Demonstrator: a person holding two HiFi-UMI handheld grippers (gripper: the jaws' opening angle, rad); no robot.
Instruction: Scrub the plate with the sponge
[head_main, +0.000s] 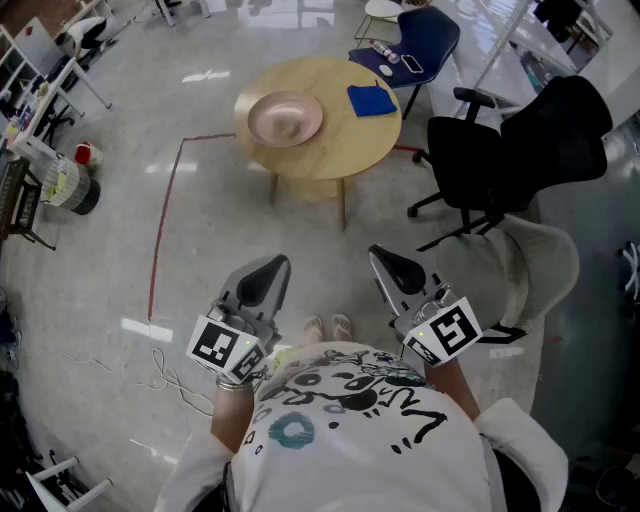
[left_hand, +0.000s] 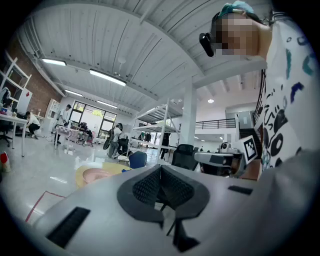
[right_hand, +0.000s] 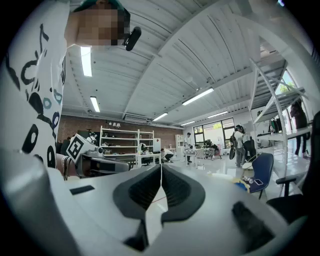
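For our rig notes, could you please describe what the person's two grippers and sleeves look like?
The left gripper and right gripper match: light grey shells, dark ribbed pads, each with a cube of black-and-white square markers. The person wears a white top printed with black and teal doodles.

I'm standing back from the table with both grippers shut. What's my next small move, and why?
Probably step toward the round table and open the right gripper for the blue sponge. Both it and the left gripper are shut, empty and near your body, well short of the sponge and the pink plate.
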